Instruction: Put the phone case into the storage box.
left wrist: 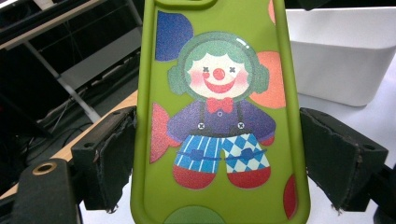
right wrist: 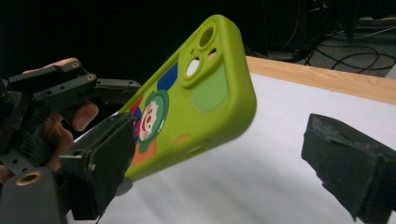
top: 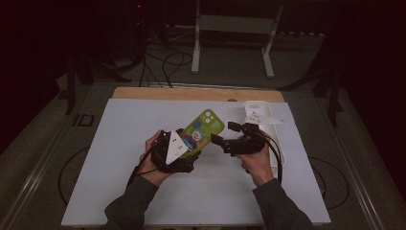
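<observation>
A lime-green phone case (top: 202,130) printed with a clown is held up off the white table (top: 143,191), camera end pointing away from the person. My left gripper (top: 191,149) is shut on its lower half. In the left gripper view both pads press the case's (left wrist: 219,116) long edges. My right gripper (top: 224,135) is just right of the case with its jaws wide apart. In the right gripper view the case (right wrist: 205,98) slants across the left half, overlapping the left jaw, with a wide gap to the right one. One left gripper finger (right wrist: 116,87) shows behind the case.
A white bin (top: 282,148) stands on the table's right side, seen behind the case as the white bin (left wrist: 341,51) in the left gripper view. The table's wooden far edge (top: 191,93) borders a floor with cables and a metal stand (top: 196,48).
</observation>
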A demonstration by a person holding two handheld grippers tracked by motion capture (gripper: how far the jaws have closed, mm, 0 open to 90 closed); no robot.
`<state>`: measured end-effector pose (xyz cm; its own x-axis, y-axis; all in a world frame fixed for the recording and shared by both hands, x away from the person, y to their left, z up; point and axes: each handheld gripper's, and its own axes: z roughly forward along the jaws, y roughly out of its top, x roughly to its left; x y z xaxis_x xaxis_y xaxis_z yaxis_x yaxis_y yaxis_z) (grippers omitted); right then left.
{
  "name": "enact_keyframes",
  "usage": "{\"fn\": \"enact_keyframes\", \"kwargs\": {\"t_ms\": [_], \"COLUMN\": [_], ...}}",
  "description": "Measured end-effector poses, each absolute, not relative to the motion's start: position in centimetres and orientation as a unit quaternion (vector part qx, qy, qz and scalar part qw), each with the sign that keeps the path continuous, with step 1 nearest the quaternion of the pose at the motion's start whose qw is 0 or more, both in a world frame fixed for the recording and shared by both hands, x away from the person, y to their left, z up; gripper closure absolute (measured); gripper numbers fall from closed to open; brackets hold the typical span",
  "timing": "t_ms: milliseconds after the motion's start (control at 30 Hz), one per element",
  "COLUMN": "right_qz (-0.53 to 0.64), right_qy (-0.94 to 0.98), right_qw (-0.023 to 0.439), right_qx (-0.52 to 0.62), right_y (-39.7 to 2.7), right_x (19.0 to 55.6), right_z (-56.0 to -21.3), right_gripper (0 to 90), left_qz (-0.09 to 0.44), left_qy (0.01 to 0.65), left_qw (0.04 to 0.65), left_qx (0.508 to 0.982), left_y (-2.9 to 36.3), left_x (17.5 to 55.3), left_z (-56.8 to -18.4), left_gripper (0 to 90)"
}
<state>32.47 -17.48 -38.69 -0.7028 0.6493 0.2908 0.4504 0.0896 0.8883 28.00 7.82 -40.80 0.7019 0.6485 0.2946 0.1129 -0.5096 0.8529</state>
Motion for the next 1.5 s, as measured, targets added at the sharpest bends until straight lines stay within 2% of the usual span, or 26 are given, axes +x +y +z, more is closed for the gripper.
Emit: {"fn": "enact_keyframes", "kwargs": {"t_ms": [300,567,800,967,1133,1167,1333,1500], "right_qz": [0.559,0.549,0.55,0.557,0.568,0.571,0.57,0.567], "right_qy": [0.739,0.75,0.749,0.75,0.75,0.751,0.755,0.758], "right_qw": [0.076,0.08,0.06,0.048,0.027,0.025,0.024,0.036], "right_qx": [0.369,0.359,0.363,0.353,0.337,0.33,0.323,0.32], "right_y": [-16.9,-16.1,-16.2,-15.9,-16.0,-15.9,-15.6,-15.4], "right_x": [32.6,32.5,32.8,32.8,32.5,32.4,32.3,32.2], "right_z": [-38.6,-38.0,-38.2,-38.2,-38.1,-38.0,-38.1,-38.1], "right_gripper": [15.6,29.8,41.6,55.6,78.0,80.0,85.4,86.2], "left_qz": [0.302,0.298,0.293,0.287,0.282,0.283,0.283,0.276], "left_qy": [0.223,0.217,0.217,0.213,0.216,0.217,0.225,0.229], "left_qw": [0.438,0.452,0.468,0.464,0.447,0.444,0.439,0.439], "left_qx": [0.817,0.812,0.805,0.811,0.821,0.822,0.823,0.824], "left_y": [7.1,7.1,7.4,7.3,6.9,6.8,6.5,6.6], "left_x": [27.9,27.7,27.5,27.6,27.9,28.0,28.2,28.5], "left_z": [-41.0,-41.1,-41.0,-41.3,-41.9,-41.9,-42.2,-42.3], "left_gripper": [16.3,16.2,16.2,16.2,16.3,16.3,15.9,15.8]}}
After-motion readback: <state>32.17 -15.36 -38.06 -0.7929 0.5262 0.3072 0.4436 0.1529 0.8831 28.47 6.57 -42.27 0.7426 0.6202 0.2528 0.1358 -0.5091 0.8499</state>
